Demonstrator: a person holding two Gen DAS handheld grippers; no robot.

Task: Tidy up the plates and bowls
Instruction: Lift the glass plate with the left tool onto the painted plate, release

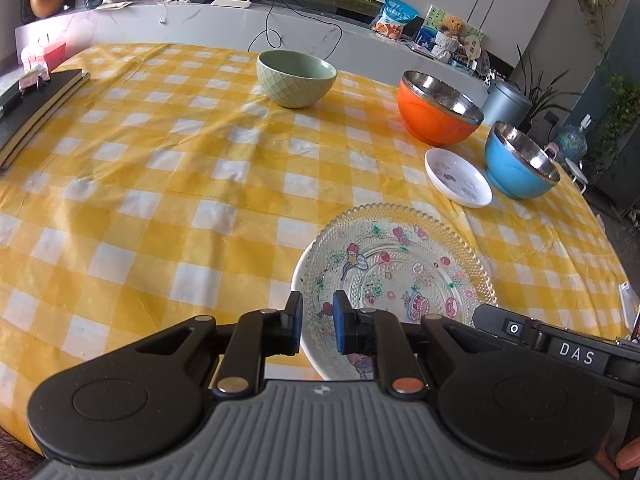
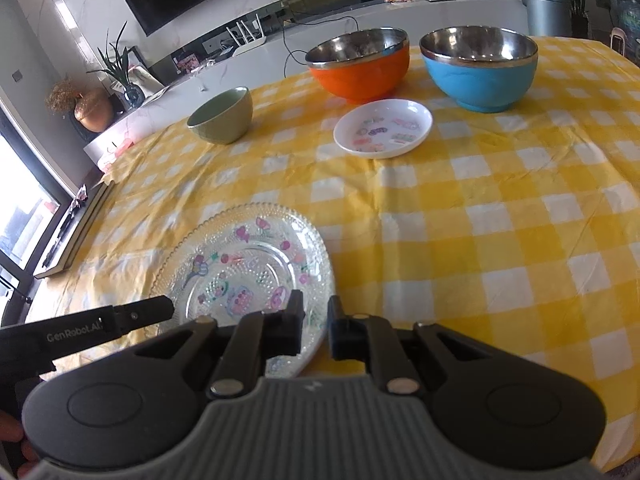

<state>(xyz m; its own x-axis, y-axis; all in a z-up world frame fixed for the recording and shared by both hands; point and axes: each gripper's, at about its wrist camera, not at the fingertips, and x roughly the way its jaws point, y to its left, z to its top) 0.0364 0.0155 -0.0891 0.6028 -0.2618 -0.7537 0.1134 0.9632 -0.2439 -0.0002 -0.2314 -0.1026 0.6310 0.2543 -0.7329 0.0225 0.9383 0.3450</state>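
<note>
Two tools low over the near edge of the bench (image 1: 160, 184), covered with yellow-and-white checked cloth. Left tool (image 1: 317, 322) with fingers only narrowly apart, astride the near-left rim of the glass plate (image 1: 404, 264); contact of the pads with the rim not possible to tell. Right tool (image 2: 316, 326) also narrowly parted, at the near-right rim of the same plate, grip likewise unclear. Glass plate lying on a white plate (image 1: 300, 280), only its edge visible. Farther back: small white saucer (image 2: 384, 128) just before the orange bowl (image 2: 360, 64) and blue bowl (image 2: 480, 68), green bowl (image 2: 222, 116) apart at the left.
</note>
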